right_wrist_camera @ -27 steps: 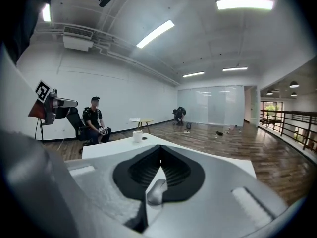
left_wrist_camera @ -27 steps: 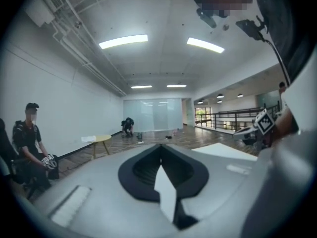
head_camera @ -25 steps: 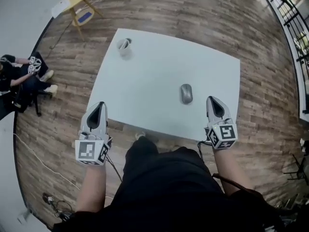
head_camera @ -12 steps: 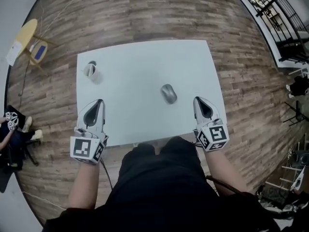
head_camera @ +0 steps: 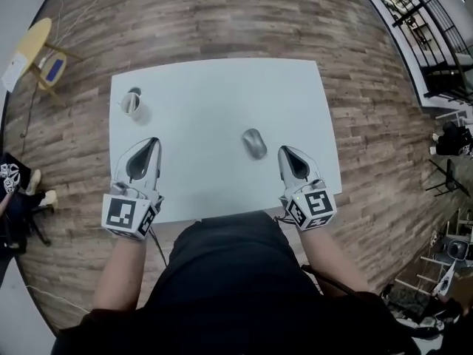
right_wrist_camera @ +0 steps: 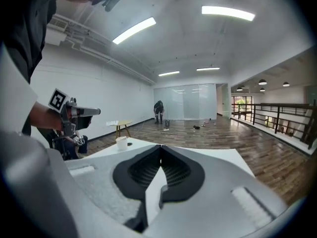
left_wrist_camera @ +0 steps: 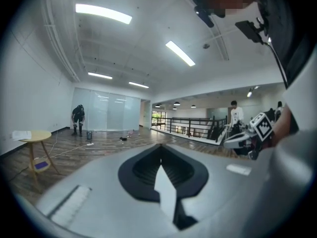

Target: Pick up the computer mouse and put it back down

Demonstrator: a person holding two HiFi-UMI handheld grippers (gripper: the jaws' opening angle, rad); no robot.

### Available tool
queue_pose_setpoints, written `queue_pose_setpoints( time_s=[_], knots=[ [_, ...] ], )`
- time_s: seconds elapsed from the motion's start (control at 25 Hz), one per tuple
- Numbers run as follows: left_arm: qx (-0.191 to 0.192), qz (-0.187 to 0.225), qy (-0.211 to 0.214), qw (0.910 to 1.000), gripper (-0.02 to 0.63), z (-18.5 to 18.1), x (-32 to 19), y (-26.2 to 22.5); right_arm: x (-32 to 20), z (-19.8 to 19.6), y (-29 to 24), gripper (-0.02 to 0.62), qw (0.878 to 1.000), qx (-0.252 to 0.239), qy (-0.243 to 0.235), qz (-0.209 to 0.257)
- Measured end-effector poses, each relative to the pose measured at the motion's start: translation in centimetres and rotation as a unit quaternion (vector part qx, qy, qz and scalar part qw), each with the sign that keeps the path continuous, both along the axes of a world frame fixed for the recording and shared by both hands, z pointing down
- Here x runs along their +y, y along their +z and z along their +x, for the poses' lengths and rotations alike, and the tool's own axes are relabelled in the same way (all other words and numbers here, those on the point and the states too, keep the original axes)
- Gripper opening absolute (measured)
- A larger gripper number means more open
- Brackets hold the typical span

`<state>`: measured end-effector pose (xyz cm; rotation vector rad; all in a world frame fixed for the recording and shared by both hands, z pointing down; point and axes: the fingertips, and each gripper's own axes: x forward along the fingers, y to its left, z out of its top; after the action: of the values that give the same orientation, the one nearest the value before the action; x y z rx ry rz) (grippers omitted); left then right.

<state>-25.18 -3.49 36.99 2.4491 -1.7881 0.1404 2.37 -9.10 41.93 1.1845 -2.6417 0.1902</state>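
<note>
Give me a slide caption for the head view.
Left gripper and right gripper shut and empty over the white table; computer mouse lies untouched near the right.

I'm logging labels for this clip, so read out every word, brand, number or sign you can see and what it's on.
No text here can be read.
The cubes on the left gripper and right gripper: black-and-white square marker patterns, no letters.
The computer mouse: no brand visible.
The cup: no label visible.
The paper on the yellow side table: too small to read.
</note>
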Motion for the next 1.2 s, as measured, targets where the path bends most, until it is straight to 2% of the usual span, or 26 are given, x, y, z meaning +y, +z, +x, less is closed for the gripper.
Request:
queue_pose_setpoints(
  time_s=[0.08, 0.16, 0.24, 0.4, 0.76, 1.2],
  knots=[
    [-0.006, 0.001, -0.012, 0.9999, 0.002, -0.7, 0.2, 0.1, -0.4, -0.7, 0.2, 0.002, 1.0, -0.011, -0.007, -0.005],
    [-0.015, 0.001, -0.025, 0.9996, 0.002, -1.4, 0.1, 0.3, -0.9, -1.3, 0.7, 0.022, 1.0, 0.002, -0.02, -0.007],
    [-0.015, -0.001, -0.04, 0.9991, 0.002, -2.0, -0.2, 0.3, -1.6, -1.7, 1.8, 0.12, 0.999, 0.02, -0.028, -0.015],
    [-0.028, -0.007, -0.055, 0.9981, 0.002, -2.2, -0.1, 0.1, -2.6, -1.5, 3.9, 0.204, 0.998, 0.042, -0.033, -0.035],
    [-0.044, -0.025, -0.08, 0.9955, 0.002, -3.9, 0.0, -0.1, -3.6, -2.5, 8.0, 0.227, 0.995, 0.036, -0.037, -0.081],
    [-0.044, -0.059, -0.086, 0.9936, 0.002, -5.3, -1.2, 1.7, -4.3, -2.7, 11.6, 0.272, 0.99, 0.066, -0.036, -0.119]
  ],
)
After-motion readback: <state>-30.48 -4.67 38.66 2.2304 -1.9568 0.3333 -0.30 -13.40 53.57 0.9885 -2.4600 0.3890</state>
